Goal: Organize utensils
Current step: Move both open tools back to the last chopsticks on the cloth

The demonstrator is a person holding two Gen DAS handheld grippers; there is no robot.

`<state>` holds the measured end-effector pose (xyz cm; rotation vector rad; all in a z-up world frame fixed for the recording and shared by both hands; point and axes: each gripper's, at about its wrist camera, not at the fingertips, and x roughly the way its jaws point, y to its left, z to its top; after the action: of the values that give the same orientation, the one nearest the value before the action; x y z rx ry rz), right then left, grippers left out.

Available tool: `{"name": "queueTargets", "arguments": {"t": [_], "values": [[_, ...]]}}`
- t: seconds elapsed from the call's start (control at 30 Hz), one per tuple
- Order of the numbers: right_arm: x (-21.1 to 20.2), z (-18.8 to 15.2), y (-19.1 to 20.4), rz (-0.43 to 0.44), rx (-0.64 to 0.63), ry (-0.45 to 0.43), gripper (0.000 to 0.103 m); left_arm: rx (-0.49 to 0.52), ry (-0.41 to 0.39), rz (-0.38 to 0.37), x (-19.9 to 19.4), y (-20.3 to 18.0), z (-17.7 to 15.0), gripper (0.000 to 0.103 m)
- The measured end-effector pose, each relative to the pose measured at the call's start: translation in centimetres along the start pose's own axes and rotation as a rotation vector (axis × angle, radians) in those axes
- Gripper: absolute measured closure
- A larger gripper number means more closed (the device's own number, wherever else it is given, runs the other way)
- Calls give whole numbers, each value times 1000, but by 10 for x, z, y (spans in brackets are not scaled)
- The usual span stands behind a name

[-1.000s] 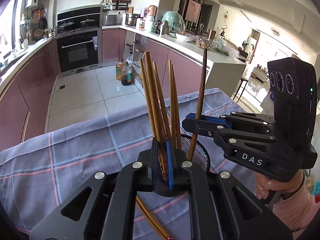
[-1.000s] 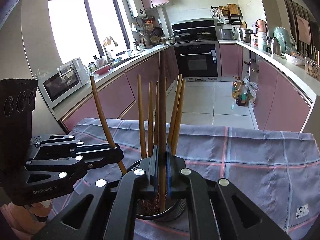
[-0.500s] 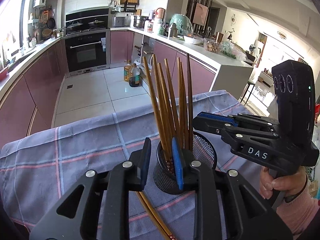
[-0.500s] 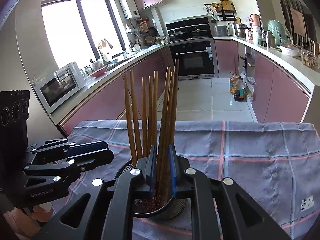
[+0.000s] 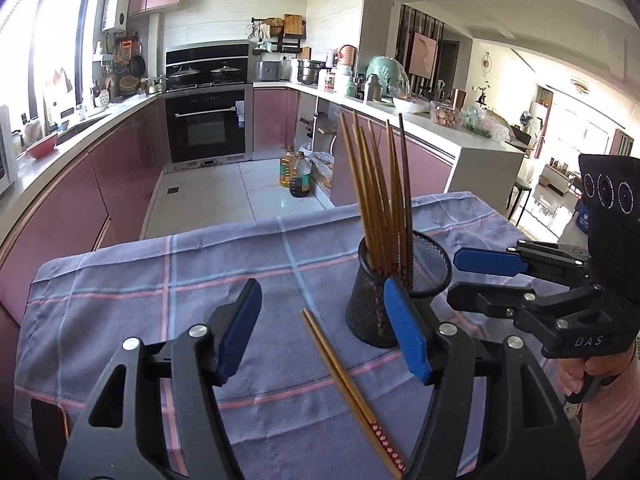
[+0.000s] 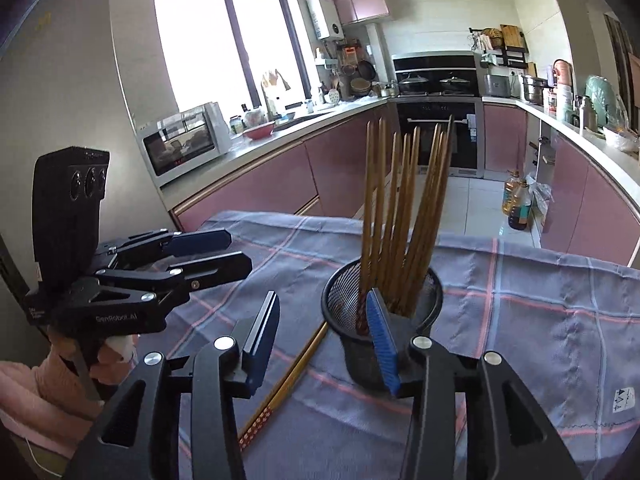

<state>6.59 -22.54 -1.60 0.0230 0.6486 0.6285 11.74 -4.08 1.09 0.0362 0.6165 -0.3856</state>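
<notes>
Left wrist view: my left gripper [image 5: 320, 328] is opening, jaws wide, nothing gripped. The mesh cup [image 5: 394, 292] stands upright on the checked cloth [image 5: 120, 280], holding upright chopsticks [image 5: 380, 192]. Loose chopsticks [image 5: 348, 384], seemingly a pair, lie beside it.

Right wrist view: my right gripper [image 6: 324, 332] is opening, empty, its right pad overlapping the cup; contact unclear.

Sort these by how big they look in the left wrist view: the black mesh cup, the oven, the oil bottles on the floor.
Largest to smallest as they look:
1. Black mesh cup, though it sits much nearer the camera, so that flatters it.
2. Black built-in oven, nearly as big in the picture.
3. Two oil bottles on the floor.
</notes>
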Motion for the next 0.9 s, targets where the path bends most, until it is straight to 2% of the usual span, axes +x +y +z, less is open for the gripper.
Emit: {"name": "queueTargets", "arguments": {"t": [0.1, 0.17, 0.3, 0.5, 0.9], "values": [[18, -20, 3, 2, 11, 72, 54, -31, 27, 43, -1, 11, -19, 25], [29, -31, 3, 10, 28, 113, 54, -57, 46, 73, 0, 18, -32, 22], [47, -46, 10, 5, 46, 168, 54, -76, 92, 116, 4, 27, -55, 21], [64, -57, 21, -13, 42, 215, 54, -114, 120, 132, 5, 37, -76, 21], [73, -66, 38, -74, -17, 250, 54, -122, 146, 120, 9, 34, -79, 21]]}}
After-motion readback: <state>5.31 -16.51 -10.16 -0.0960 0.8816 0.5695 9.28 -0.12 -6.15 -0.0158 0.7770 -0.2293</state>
